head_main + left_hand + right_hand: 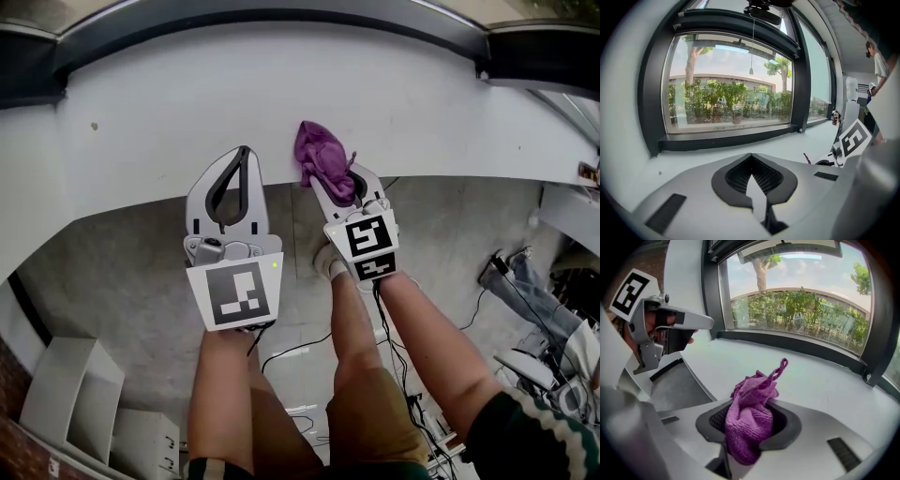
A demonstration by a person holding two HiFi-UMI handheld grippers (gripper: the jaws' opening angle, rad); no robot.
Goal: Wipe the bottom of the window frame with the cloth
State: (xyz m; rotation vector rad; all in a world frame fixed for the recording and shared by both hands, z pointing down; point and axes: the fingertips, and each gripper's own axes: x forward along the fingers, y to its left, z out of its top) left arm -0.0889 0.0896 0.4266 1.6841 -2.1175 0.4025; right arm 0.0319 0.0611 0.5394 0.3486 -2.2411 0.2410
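Left gripper, jaws seemingly together, empty

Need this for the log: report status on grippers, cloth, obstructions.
Left gripper shut, empty. Right gripper shut on purple cloth. Cloth over white sill, short of dark bottom frame. Nothing seen blocking between.

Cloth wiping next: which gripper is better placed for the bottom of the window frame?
The right gripper, probably: it is shut on the purple cloth, held over the white sill and facing the dark frame. The left gripper is shut with nothing in it.
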